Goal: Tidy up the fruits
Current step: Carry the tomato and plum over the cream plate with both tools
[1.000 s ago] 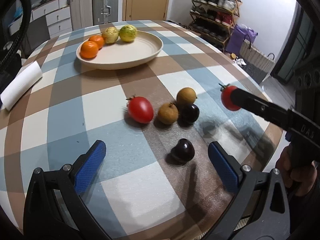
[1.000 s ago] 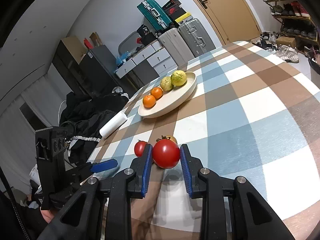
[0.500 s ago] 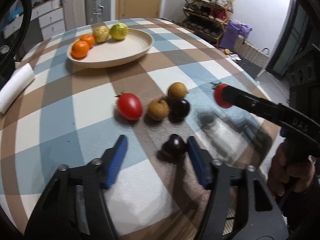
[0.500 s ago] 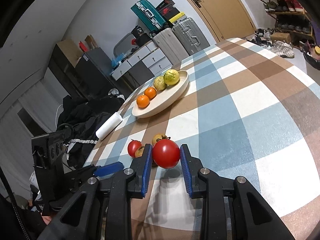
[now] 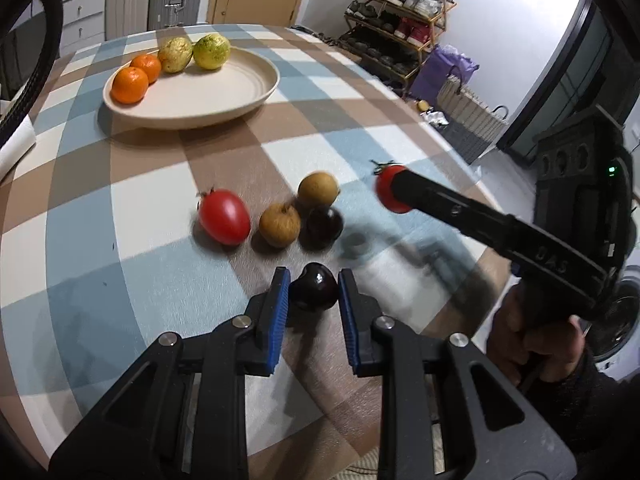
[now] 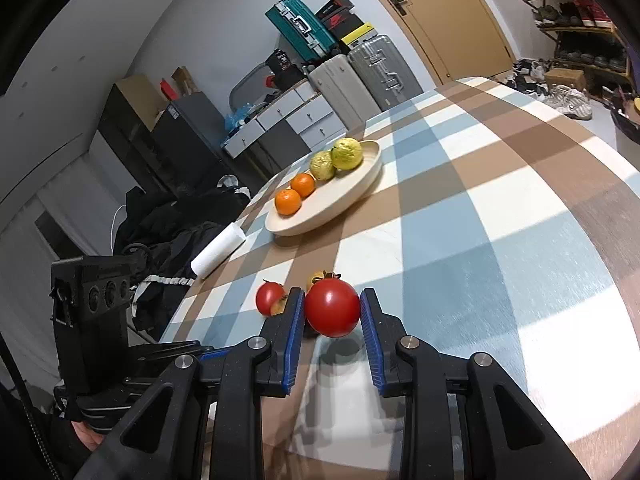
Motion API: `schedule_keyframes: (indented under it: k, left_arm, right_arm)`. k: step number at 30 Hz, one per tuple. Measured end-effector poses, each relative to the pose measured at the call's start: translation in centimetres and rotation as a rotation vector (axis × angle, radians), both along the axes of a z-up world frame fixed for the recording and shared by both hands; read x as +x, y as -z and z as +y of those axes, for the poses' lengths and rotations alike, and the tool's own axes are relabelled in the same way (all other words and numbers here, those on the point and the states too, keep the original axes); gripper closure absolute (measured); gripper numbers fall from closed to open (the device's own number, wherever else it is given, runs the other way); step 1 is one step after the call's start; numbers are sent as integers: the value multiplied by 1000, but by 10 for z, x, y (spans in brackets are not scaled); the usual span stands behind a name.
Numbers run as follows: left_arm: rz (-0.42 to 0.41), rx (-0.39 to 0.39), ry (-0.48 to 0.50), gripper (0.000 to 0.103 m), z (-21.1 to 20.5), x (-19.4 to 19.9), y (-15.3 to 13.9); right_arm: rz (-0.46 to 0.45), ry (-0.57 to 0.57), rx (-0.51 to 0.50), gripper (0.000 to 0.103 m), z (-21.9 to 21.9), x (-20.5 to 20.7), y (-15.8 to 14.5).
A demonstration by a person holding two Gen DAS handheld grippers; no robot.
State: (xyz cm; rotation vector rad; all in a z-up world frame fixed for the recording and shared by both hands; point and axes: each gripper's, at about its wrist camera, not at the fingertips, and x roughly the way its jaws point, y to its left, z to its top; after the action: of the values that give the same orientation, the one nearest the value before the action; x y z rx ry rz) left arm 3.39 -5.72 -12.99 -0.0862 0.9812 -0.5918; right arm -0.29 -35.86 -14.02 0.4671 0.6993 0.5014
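Left gripper (image 5: 313, 292), black arms with blue pads, sits low at 6 o'clock of the left wrist view, pads pinched on a dark purple, glossy round plum (image 5: 313, 292) that rests on the checked blue, brown and white tablecloth (image 5: 120, 220).

Just beyond, toward 12 o'clock: a second dark plum (image 5: 325, 227), touching a tan round fruit (image 5: 279, 225) at its 9 o'clock and another tan round fruit (image 5: 318, 189) behind it. An oval red tomato (image 5: 224, 222) lies just beside the nearer tan fruit, at 9 o'clock.

At 3 o'clock, the right gripper (image 6: 332, 316) comes in raised above the cloth, its shadow below it. Its pads grip a round red tomato with green stalk (image 6: 332, 307).

Far, at 11 o'clock: a cream round shallow plate (image 5: 240, 92) with two oranges (image 5: 129, 85) and two yellow-green bumpy fruits (image 5: 211, 51) along its far-left rim.

A white paper roll (image 6: 218, 250) lies at the table's left edge.
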Motion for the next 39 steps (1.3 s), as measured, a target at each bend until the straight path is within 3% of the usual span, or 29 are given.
schedule_keyframes:
  k: [9, 16, 19, 30, 39]
  left_arm:
    - [-51, -48, -50, 81, 22, 45, -43]
    - [-69, -17, -136, 81, 32, 118, -65]
    - [-62, -11, -138, 81, 27, 150, -67]
    - [-2, 4, -118, 81, -21, 246, -28]
    - [32, 21, -109, 81, -37, 280, 1]
  right_arm:
    - [-47, -48, 24, 74, 7, 34, -29]
    - [-53, -79, 16, 74, 7, 90, -57]
    - [-29, -82, -42, 74, 9, 123, -64]
    - [17, -127, -76, 74, 11, 233, -64]
    - [103, -225, -130, 74, 28, 288, -27]
